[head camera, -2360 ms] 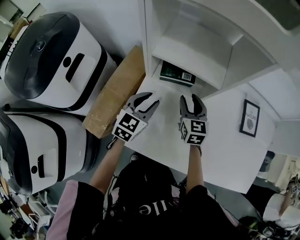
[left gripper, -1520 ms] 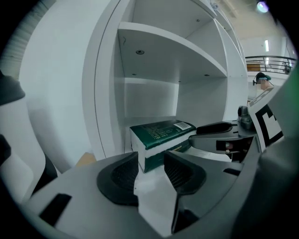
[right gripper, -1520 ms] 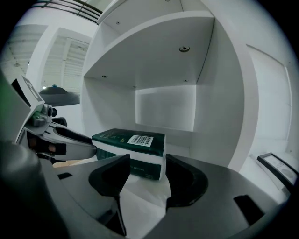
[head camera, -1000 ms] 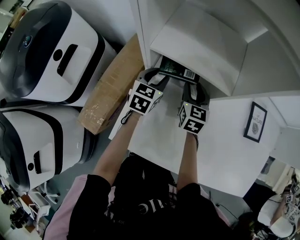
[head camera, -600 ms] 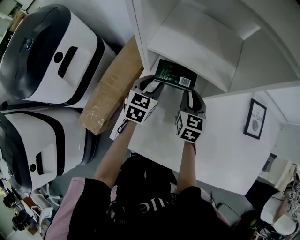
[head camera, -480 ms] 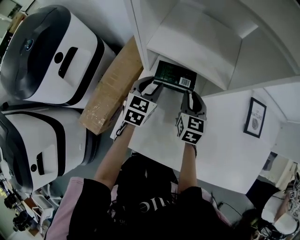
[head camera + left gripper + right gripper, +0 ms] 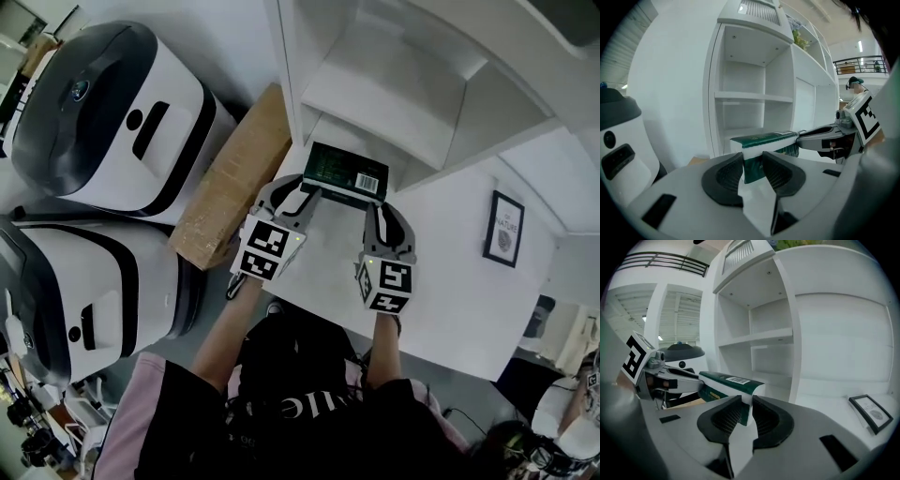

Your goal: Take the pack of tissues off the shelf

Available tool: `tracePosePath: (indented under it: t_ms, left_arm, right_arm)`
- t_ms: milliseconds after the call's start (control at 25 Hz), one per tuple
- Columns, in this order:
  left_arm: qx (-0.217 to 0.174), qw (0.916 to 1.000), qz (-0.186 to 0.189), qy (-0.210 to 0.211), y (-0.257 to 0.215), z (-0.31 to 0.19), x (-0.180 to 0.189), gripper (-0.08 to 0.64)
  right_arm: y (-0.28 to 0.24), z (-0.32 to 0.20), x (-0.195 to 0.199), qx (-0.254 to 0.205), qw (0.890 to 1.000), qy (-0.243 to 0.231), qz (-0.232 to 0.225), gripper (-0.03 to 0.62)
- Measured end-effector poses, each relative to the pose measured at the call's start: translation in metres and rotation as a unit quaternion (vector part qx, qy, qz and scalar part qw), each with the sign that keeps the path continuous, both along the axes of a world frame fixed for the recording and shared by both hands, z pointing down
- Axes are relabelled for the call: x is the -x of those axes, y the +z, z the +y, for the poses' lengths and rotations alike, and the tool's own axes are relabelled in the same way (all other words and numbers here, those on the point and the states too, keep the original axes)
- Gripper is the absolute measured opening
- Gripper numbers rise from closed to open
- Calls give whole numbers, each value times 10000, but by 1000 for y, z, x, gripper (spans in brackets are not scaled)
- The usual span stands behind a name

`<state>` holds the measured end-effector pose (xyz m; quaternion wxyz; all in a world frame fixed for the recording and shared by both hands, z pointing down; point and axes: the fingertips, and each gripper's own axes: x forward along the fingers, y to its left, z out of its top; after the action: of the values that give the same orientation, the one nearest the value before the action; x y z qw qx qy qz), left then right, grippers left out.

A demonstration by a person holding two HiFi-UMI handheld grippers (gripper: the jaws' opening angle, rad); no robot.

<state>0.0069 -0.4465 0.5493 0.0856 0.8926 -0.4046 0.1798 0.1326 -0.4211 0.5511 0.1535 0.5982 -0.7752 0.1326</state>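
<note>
The pack of tissues (image 7: 345, 172) is dark green with a white barcode label, and it hangs level just outside the bottom compartment of the white shelf (image 7: 394, 103). My left gripper (image 7: 300, 187) is shut on its left end and my right gripper (image 7: 379, 208) is shut on its right end. Both pairs of jaws have just been closing with the pack between them. In the left gripper view the pack (image 7: 764, 140) sits between my left gripper's (image 7: 753, 161) pads. The right gripper view shows the pack (image 7: 729, 383) pinched at its corner by my right gripper (image 7: 746, 405).
A white table (image 7: 450, 281) lies under the grippers, with a framed picture (image 7: 502, 231) at its right. A cardboard box (image 7: 230, 183) leans at the shelf's left. Two large white-and-black machines (image 7: 103, 112) stand at the left. The upper shelf compartments (image 7: 764, 319) hold nothing.
Both grippers reached into the bottom compartment, closed on the pack's ends, and drew it out toward me and upward. The pack is now outside the shelf.
</note>
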Motion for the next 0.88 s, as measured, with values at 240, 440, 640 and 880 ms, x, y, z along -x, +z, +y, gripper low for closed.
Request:
tracePosePath:
  t_ms: [240, 440, 640, 880]
  left_arm:
    - [-296, 9994, 67, 190, -43, 38, 15, 137]
    - [-520, 9981, 181, 283, -71, 74, 29, 137]
    - [-610, 9969, 424, 239, -90, 119, 51, 137]
    - [-621, 9955, 629, 352, -100, 187, 76, 135]
  right_arm:
    - [-37, 40, 14, -166, 9998, -130, -16, 95]
    - [-67, 79, 28, -330, 9993, -184, 21, 92]
    - [-92, 123, 48, -456, 9986, -224, 107, 92]
    - [-111, 190, 72, -562, 9981, -164, 166, 91]
